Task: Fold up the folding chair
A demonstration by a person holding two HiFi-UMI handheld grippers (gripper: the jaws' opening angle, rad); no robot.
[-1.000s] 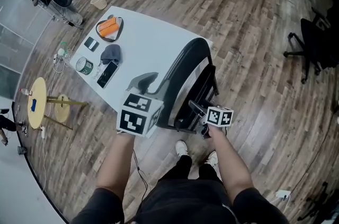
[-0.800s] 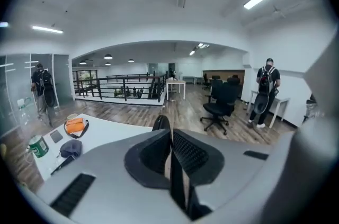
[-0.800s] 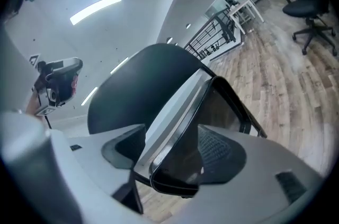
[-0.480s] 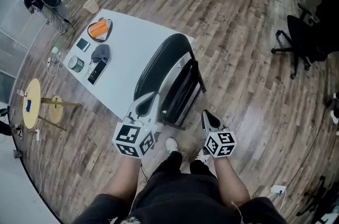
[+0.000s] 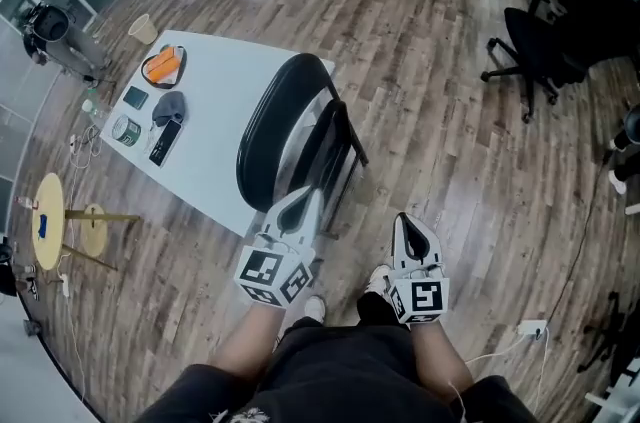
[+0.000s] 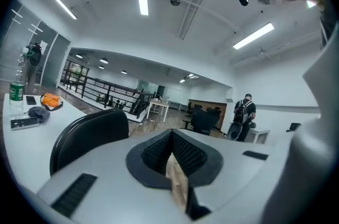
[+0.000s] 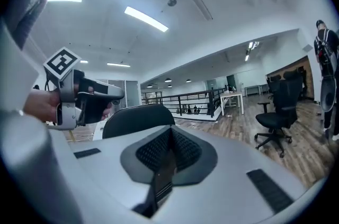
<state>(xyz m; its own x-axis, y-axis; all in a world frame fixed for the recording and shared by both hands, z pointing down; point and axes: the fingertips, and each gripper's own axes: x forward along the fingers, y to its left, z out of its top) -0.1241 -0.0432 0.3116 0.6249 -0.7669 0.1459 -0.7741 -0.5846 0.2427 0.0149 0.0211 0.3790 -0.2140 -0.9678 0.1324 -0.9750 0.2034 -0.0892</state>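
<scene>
The black folding chair stands folded flat beside the white table, its seat tipped up against the curved backrest. My left gripper hovers just in front of the chair's lower frame, shut and empty, clear of it. To its right my right gripper is over the wooden floor, also shut with nothing in it. In the left gripper view the backrest rises beyond the closed jaws. The right gripper view shows the backrest ahead and the left gripper at the left.
On the table lie an orange item in a dish, a grey cap, a phone and a can. A black office chair stands at the right, a round wooden stool at the left. My feet are just below the grippers.
Both grippers have drawn back from the chair toward my body, and their jaws now stand closed. The right gripper has risen from the chair's lower frame. The chair stands further from me.
</scene>
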